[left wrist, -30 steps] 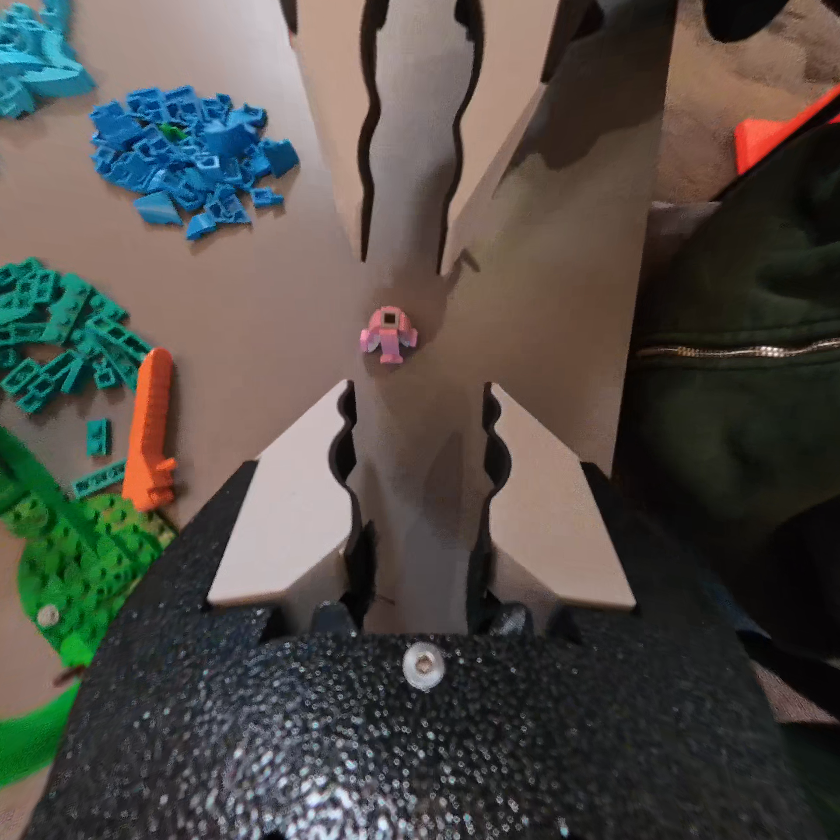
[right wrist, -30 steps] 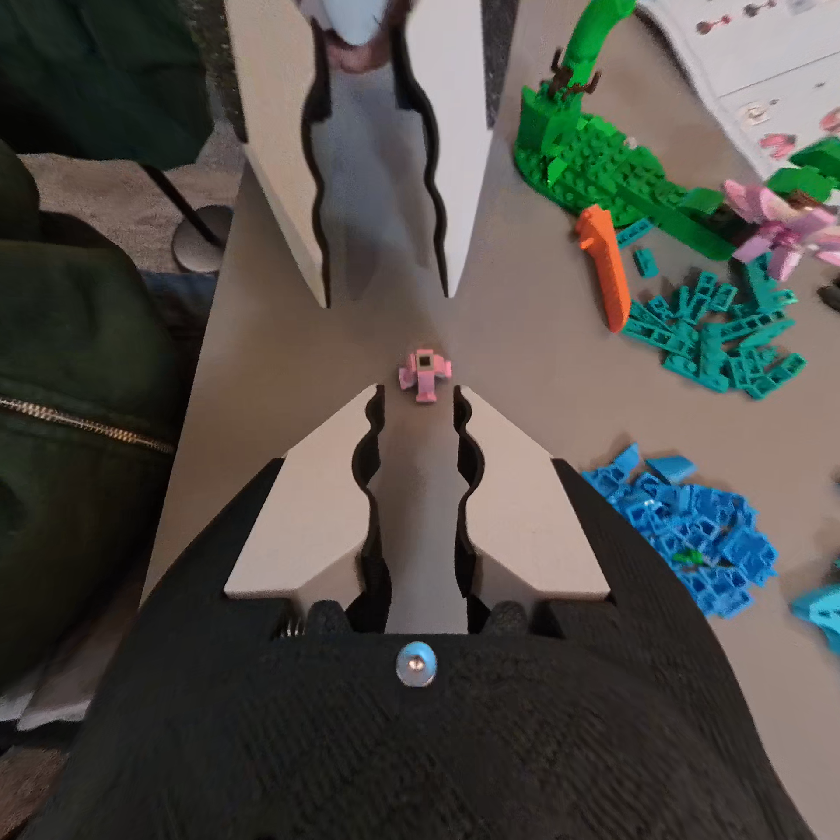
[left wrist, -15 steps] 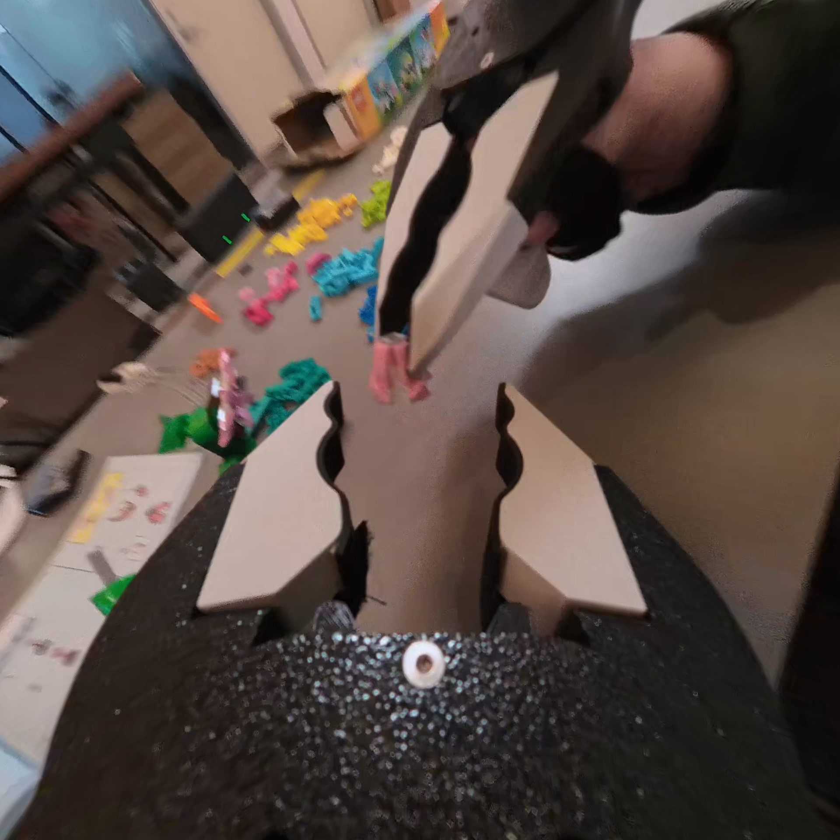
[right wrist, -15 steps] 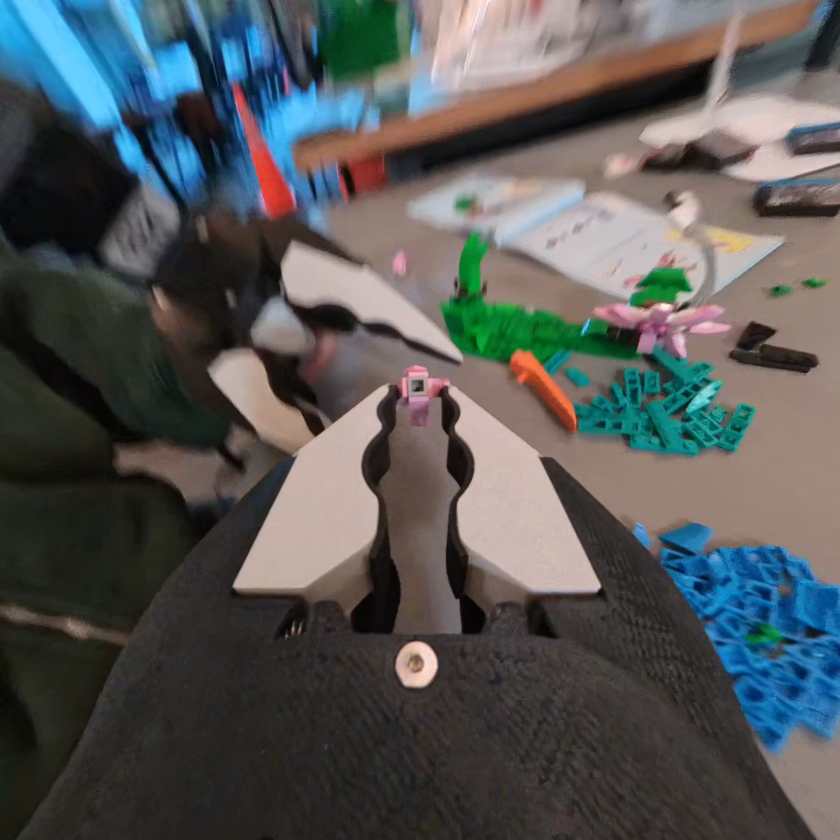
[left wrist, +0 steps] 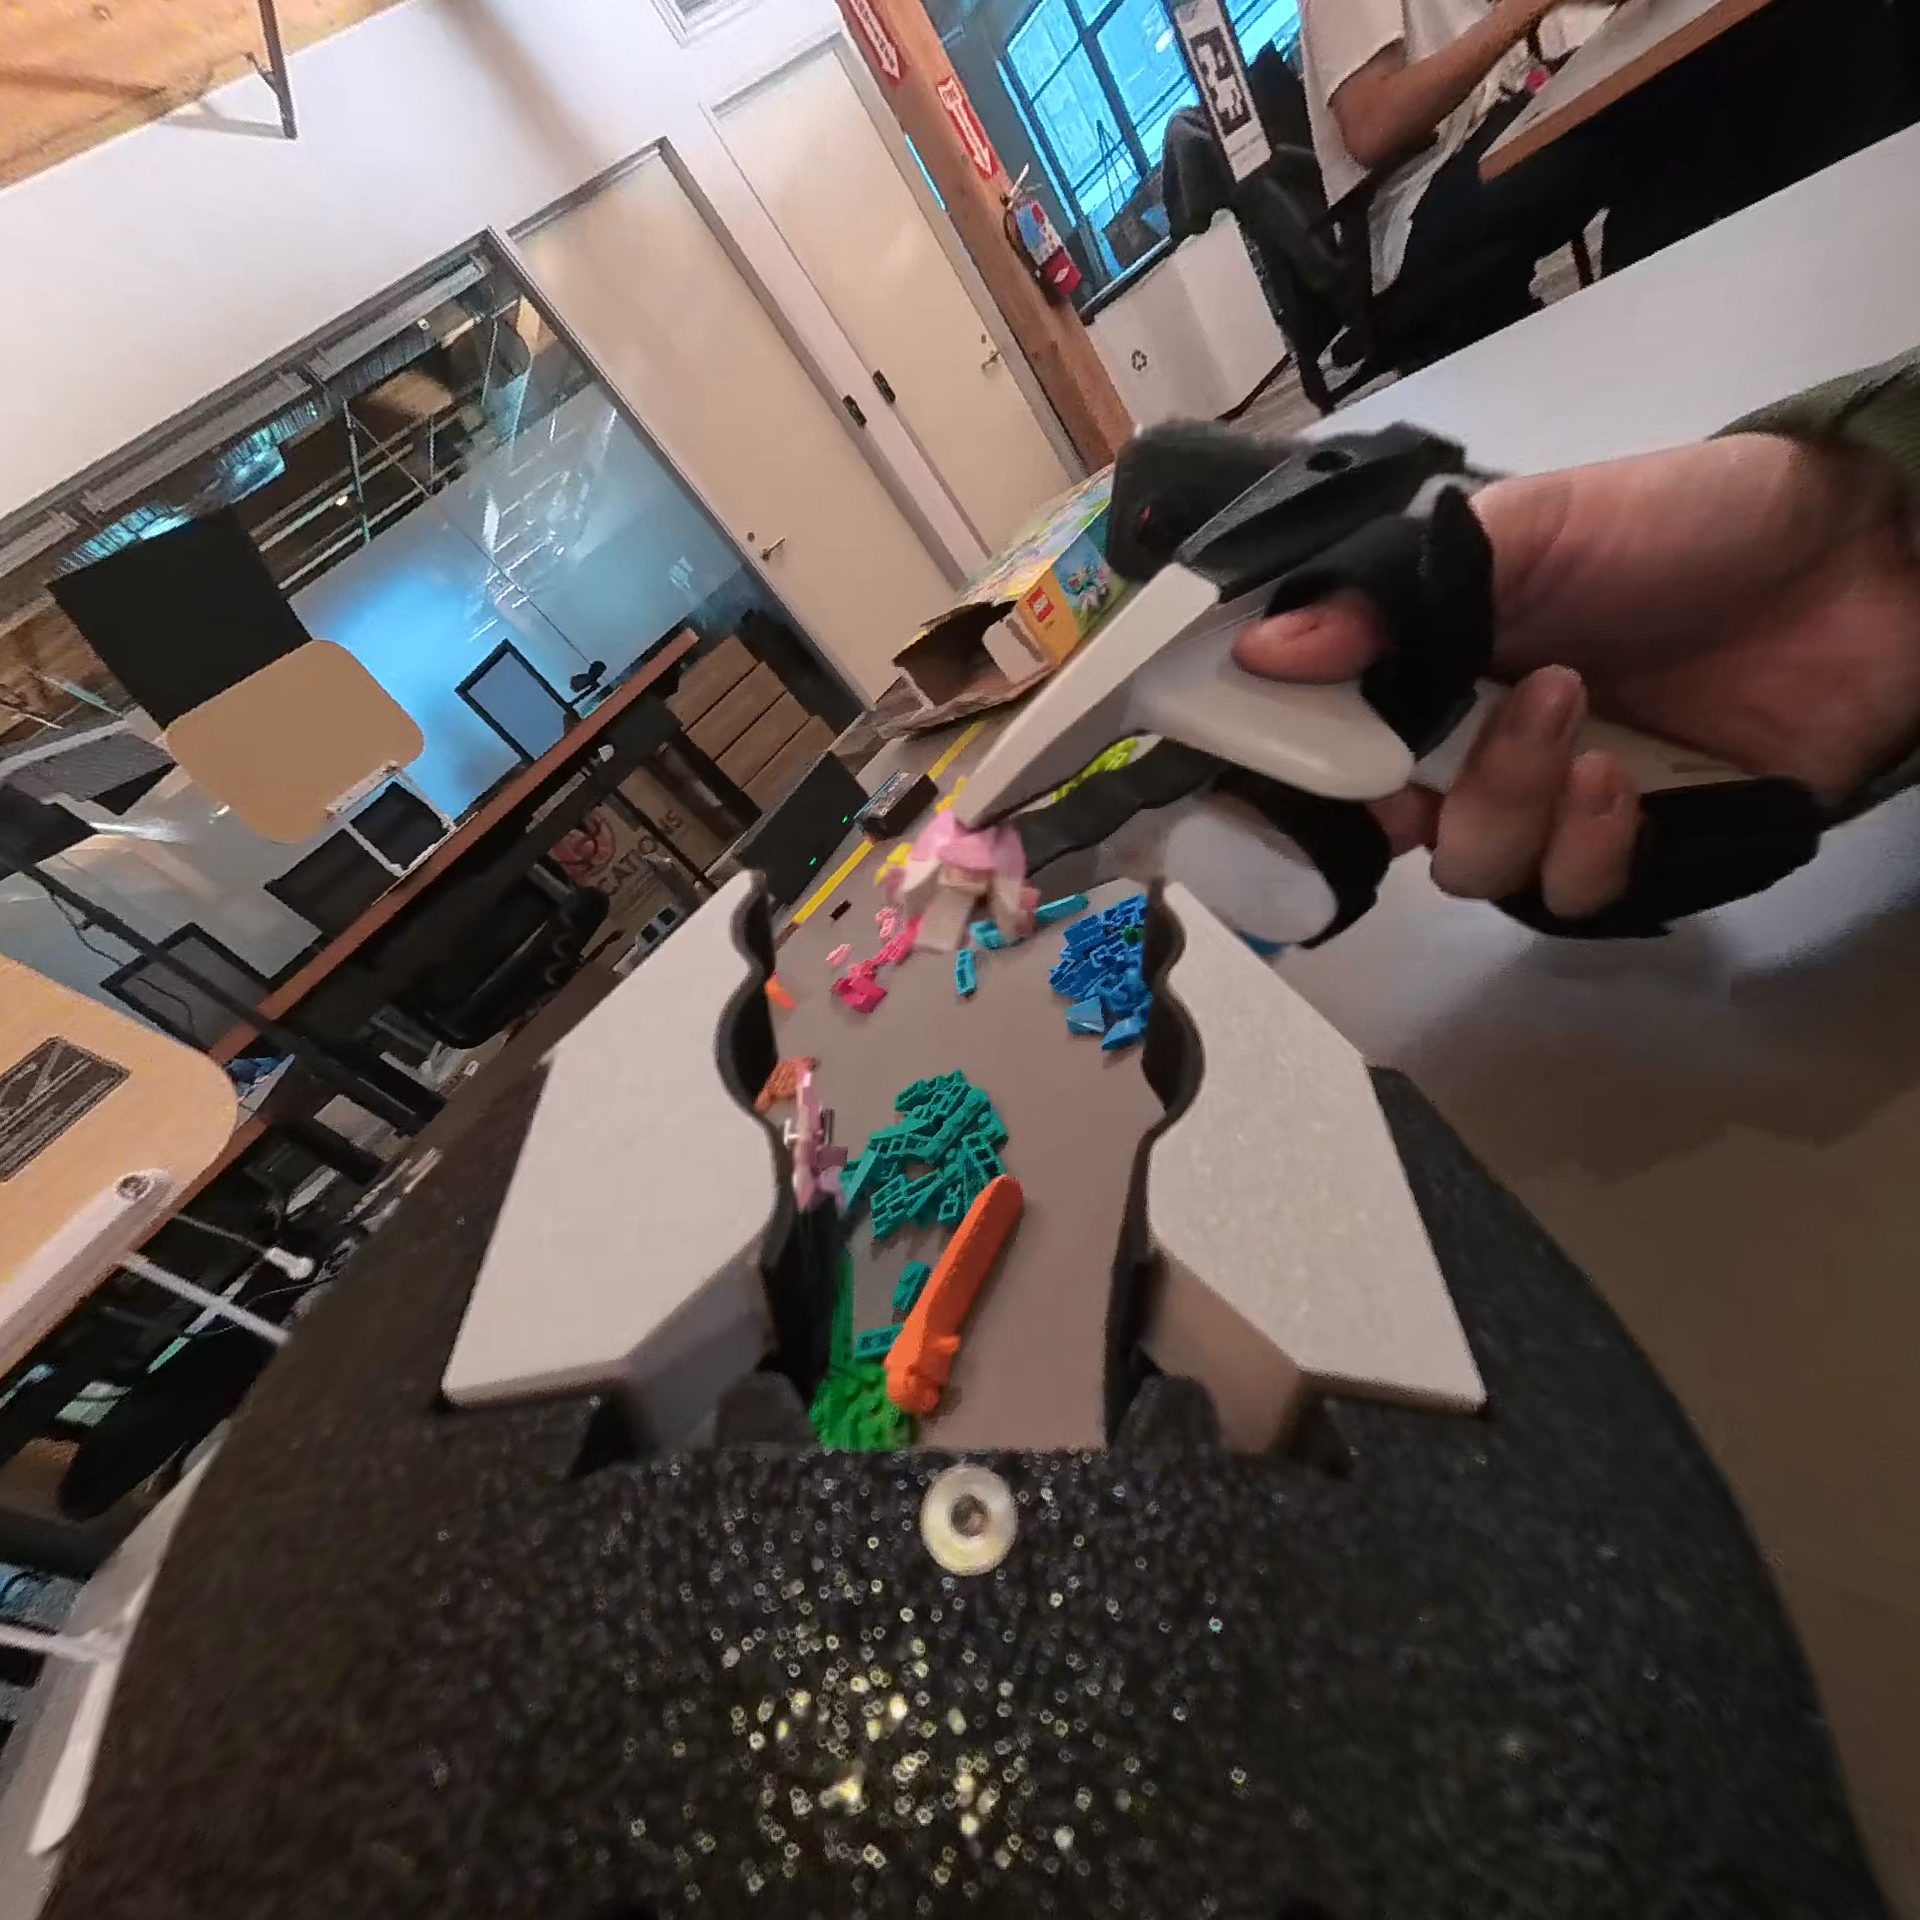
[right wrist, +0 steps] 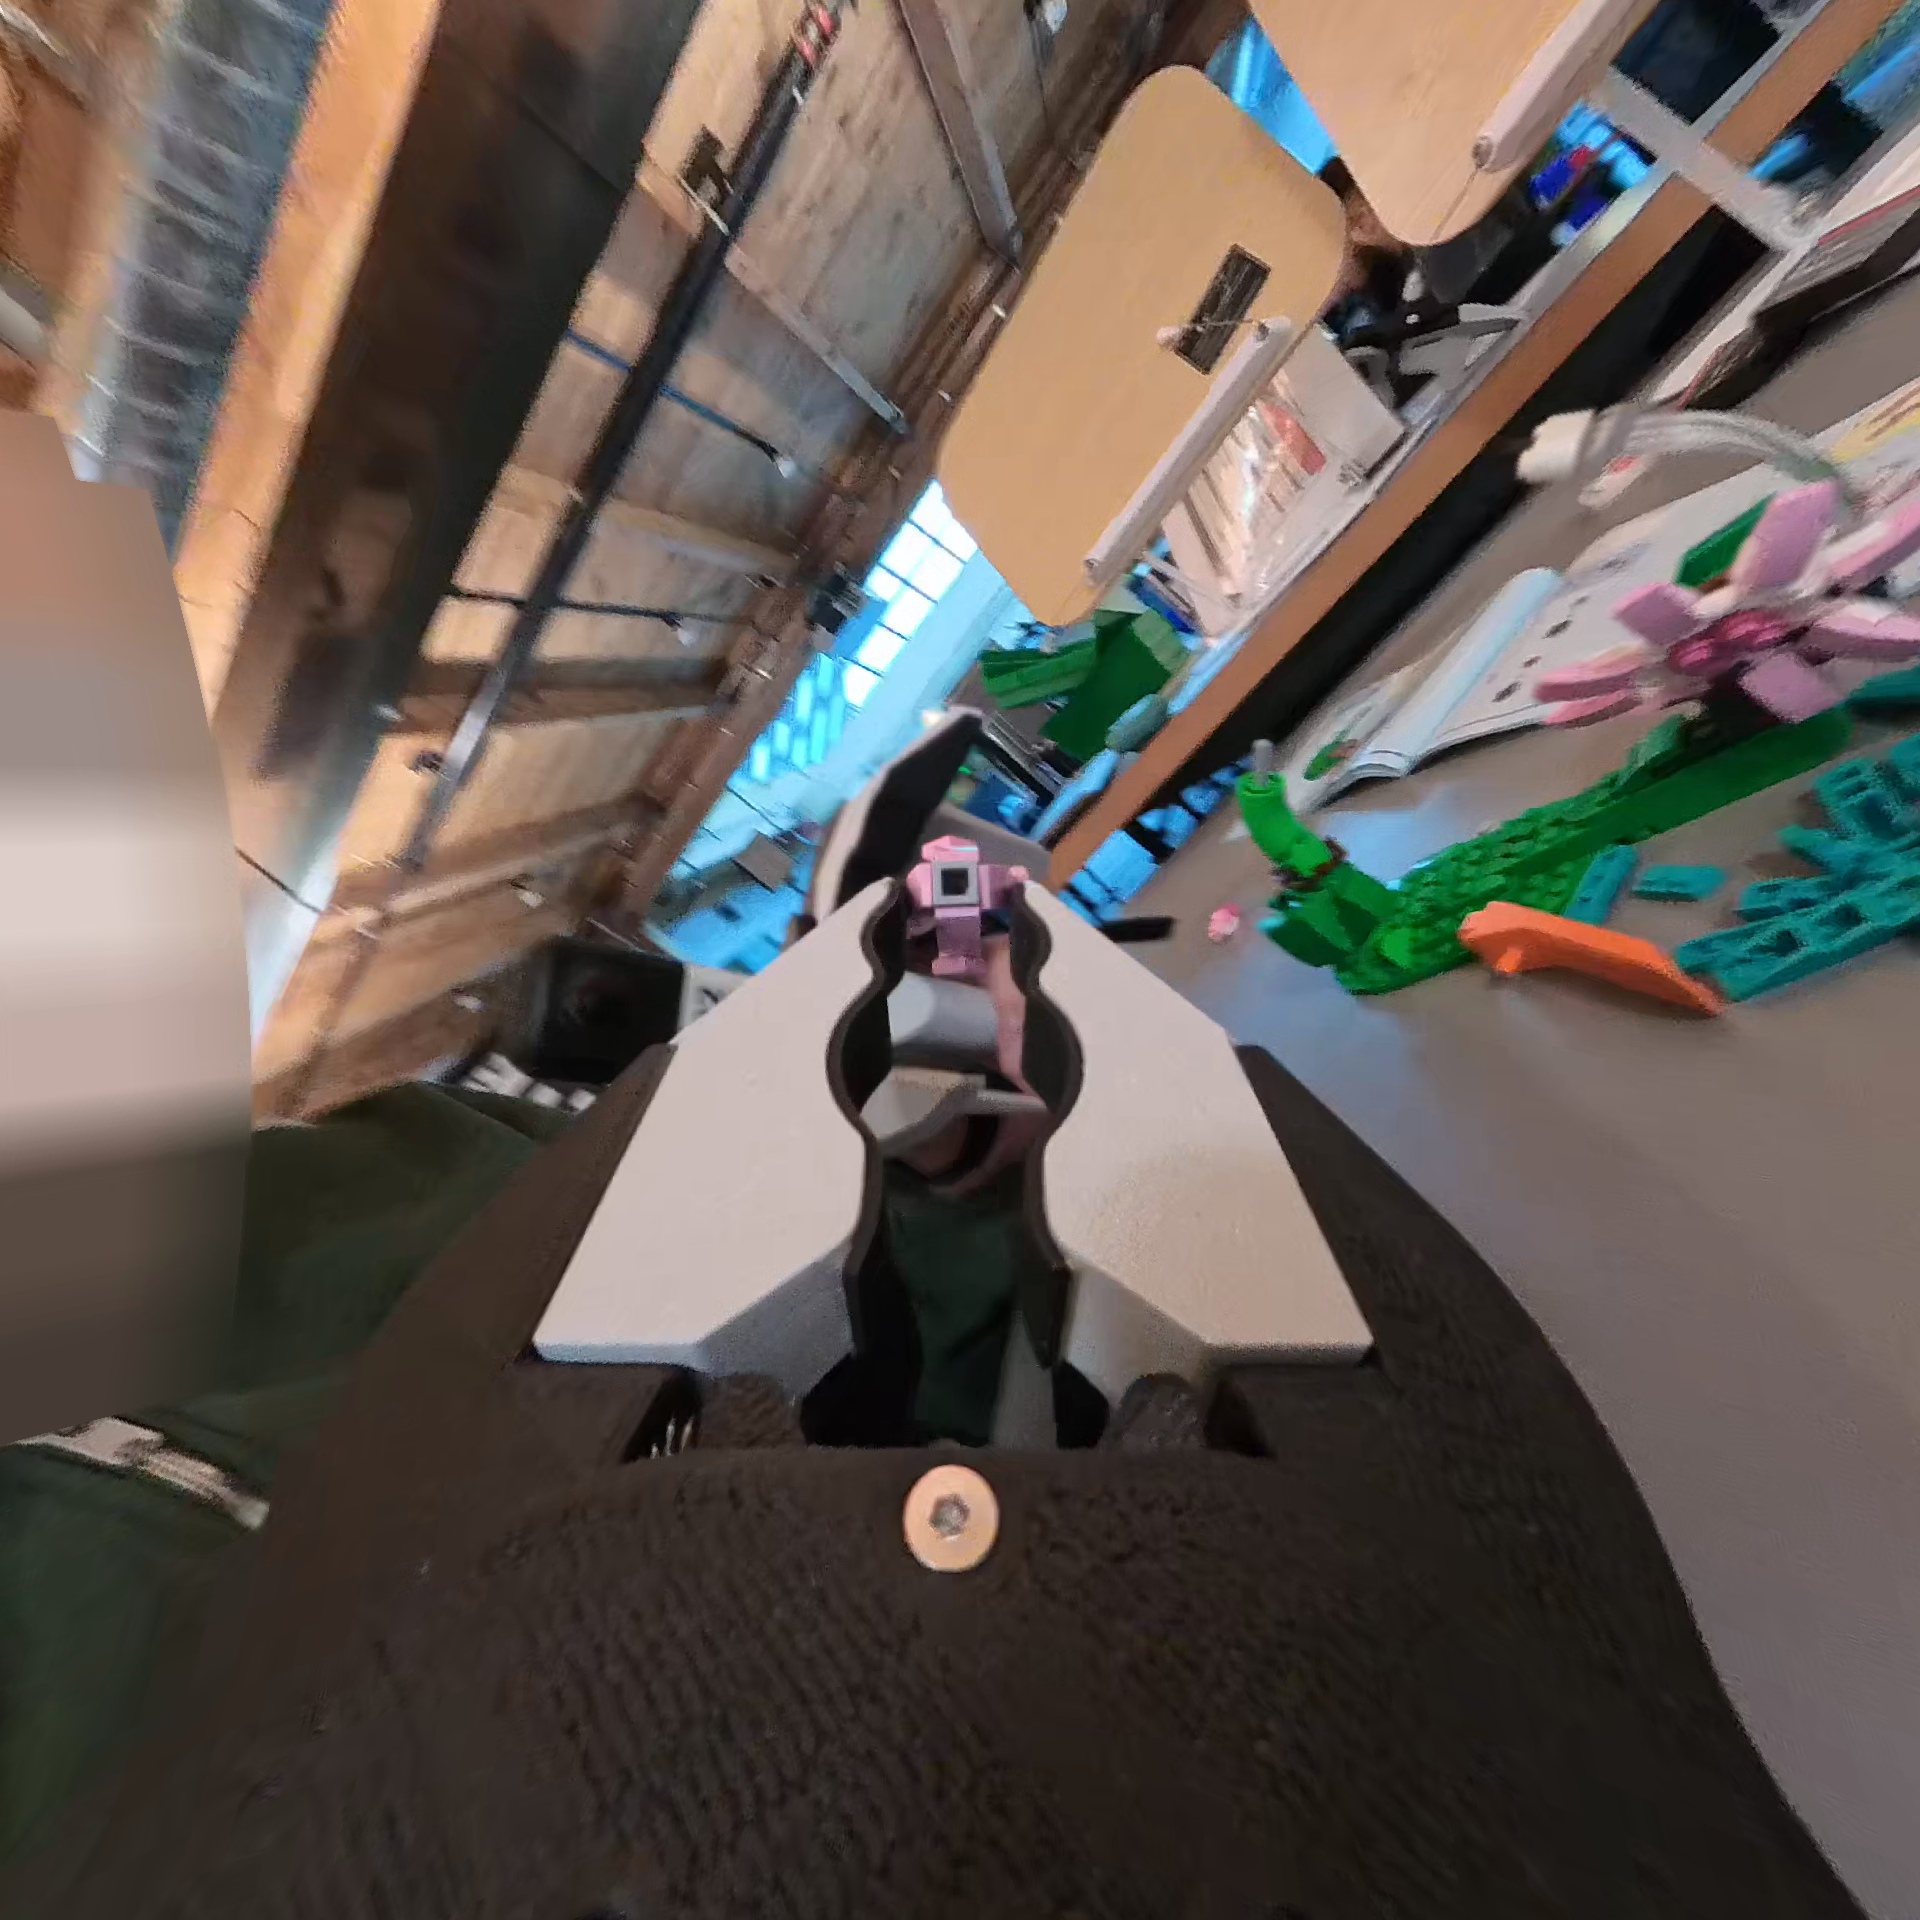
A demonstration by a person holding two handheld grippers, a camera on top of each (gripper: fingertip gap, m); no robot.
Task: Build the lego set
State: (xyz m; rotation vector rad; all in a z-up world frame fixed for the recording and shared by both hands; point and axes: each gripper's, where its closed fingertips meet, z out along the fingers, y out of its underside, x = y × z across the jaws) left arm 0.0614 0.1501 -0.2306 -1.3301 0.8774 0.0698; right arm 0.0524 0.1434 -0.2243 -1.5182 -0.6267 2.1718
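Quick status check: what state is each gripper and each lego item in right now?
Right gripper: shut on pink piece.
Pink piece: held at the fingertips, off the table.
Left gripper: open, empty.
Green base: part-built, on table.
Pink flower: assembled, on green base.
Orange separator: lying flat, unused.
Teal bricks: loose pile.
Blue bricks: loose pile.

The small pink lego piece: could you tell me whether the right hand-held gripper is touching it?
Touching. In the right wrist view the right hand-held gripper has both fingertips closed against the small pink lego piece, with no gap showing.
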